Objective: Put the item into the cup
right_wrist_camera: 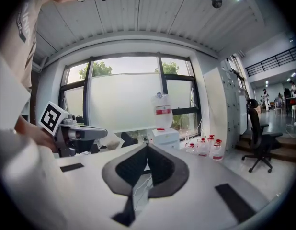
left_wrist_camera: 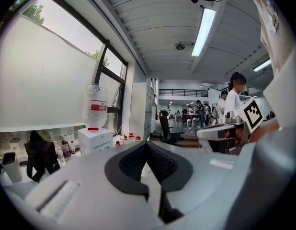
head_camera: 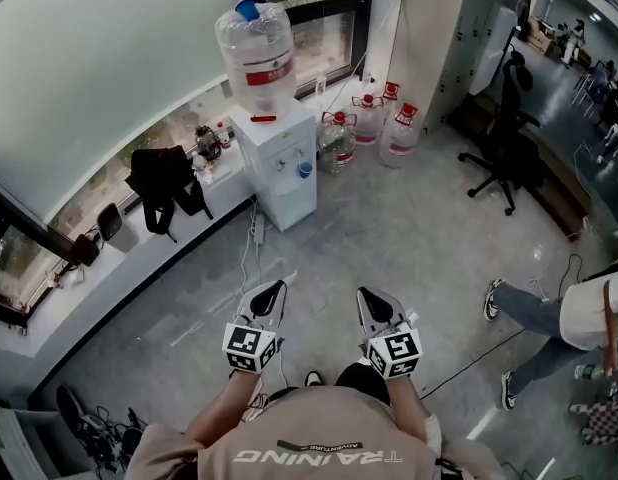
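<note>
Jaws together and empty on both the left gripper [head_camera: 278, 286] and right gripper [head_camera: 365, 292], held side by side above the floor [head_camera: 389, 228], with a small blue cup [head_camera: 305, 169] at the water dispenser [head_camera: 281, 163] well ahead, marginally nearer the left, item nowhere seen.

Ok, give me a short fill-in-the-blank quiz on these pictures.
1. The big water bottle stands upside down on the white ____.
2. The spare jugs on the floor have ____ caps.
3. The left gripper and right gripper both hold ____ between their jaws.
Missing: dispenser; red; nothing.
</note>
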